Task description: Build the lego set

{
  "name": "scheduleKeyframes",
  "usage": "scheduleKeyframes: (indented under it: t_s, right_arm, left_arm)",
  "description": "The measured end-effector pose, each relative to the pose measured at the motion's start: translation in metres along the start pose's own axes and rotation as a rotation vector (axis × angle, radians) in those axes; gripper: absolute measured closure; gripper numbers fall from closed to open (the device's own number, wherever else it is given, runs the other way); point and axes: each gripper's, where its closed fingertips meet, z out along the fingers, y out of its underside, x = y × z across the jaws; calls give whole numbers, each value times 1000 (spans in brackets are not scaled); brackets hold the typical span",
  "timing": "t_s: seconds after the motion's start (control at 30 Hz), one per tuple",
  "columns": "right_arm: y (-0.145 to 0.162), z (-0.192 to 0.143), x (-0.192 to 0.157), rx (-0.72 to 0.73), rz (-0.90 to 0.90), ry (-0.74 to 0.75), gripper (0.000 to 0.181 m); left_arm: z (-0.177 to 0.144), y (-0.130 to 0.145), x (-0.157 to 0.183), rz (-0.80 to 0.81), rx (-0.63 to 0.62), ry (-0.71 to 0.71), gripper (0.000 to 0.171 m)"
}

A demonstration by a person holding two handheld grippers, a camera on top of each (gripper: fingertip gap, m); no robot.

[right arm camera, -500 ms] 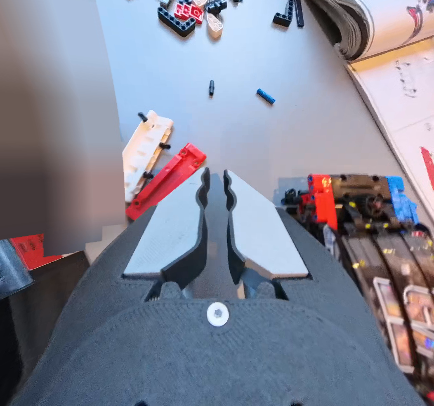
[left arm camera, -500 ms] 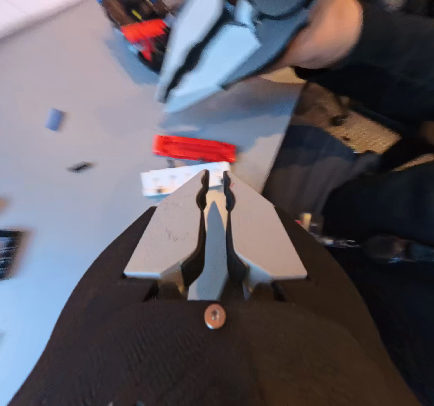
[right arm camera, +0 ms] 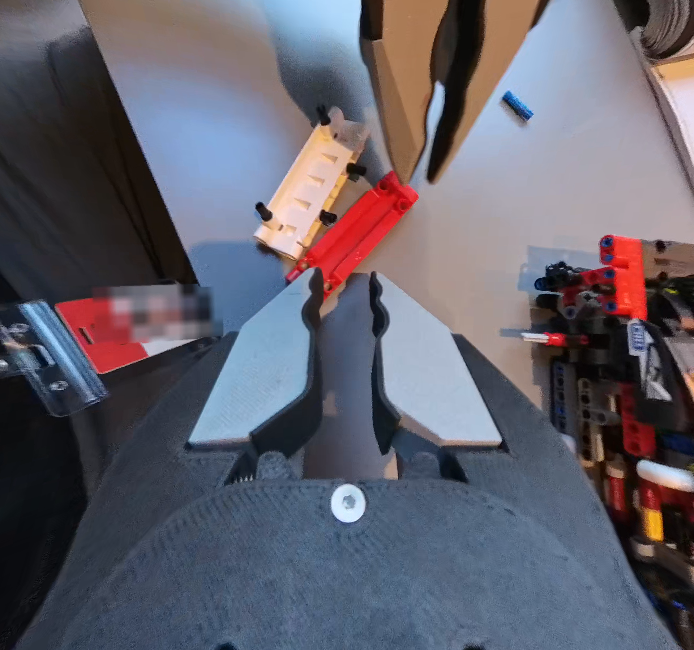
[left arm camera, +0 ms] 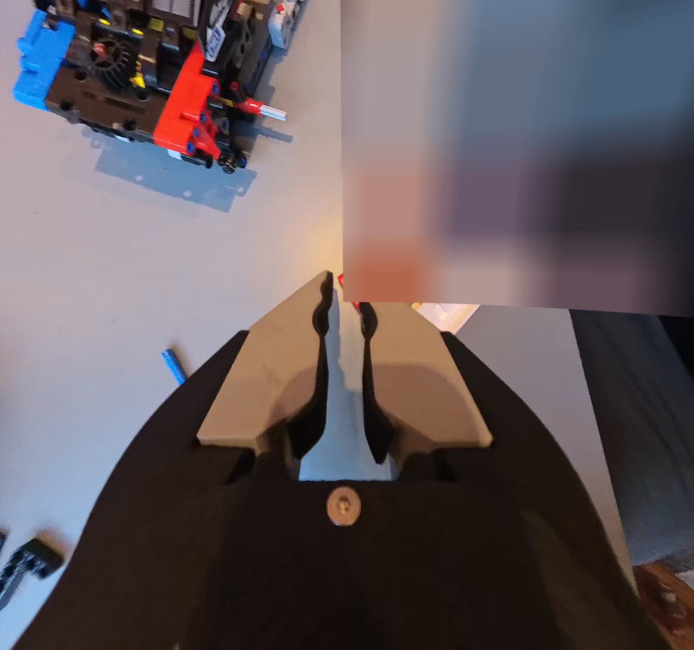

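Desk (right arm camera: 488, 200): grey, parts spread within reach
Model (right arm camera: 619, 350): half-built, parked at the desk's right edge
Left tool (right arm camera: 417, 177): released, empty, tips at the red beam's far end, seemingly to steady it
Right tool (right arm camera: 345, 282): released, empty, at its near end
Red beam (right arm camera: 356, 230): flat beside white panel (right arm camera: 311, 188)

A red panel (right arm camera: 355, 232) lies flat beside a white panel (right arm camera: 310, 190) with black pins; the part-built black-and-red model (right arm camera: 619, 331) sits apart.

Hobby desk indoors: grey tabletop (right arm camera: 488, 200), open instruction booklet (right arm camera: 661, 12), scattered lego parts (right arm camera: 353, 234).
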Motion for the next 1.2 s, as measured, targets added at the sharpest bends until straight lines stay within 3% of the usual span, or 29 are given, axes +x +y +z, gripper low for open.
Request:
scheduleKeyframes:
  t_s: [0.1, 0.27, 0.37, 0.5, 0.63, 0.7, 0.8, 0.9, 1.2]
  right_arm:
    - [4, 3, 16, -22, -50, 57, 166]
    - [10, 3, 53, -59, -62, 174, 167]
    - [-5, -9, 40, 40, -35, 112, 167]
    - [-18, -23, 4, 130, 2, 4, 162]
    - [-34, -17, -39, 175, -1, -51, 159]
    - [-36, -6, -40, 159, -55, 19, 160]
    - [-35, 10, -43, 119, -51, 4, 160]
    - [-30, 21, -41, 86, -73, -29, 175]
    - [1, -8, -34, 106, -128, -203, 177]
  left_arm:
    - [6, 11, 10, -9, -12, 11, 171]
    - [-1, 20, 23, -53, -25, -107, 171]
    - [-14, 18, 19, -20, 1, -218, 171]
    - [-19, -3, 4, -75, 52, -211, 163]
    - [5, -13, 1, -127, 21, -33, 149]
    - [19, -12, 6, -111, -4, 43, 146]
    - [27, -11, 12, -97, -26, 110, 149]
    - [27, -8, 14, -93, -50, 127, 150]
    - [11, 10, 22, -134, -20, 153, 151]
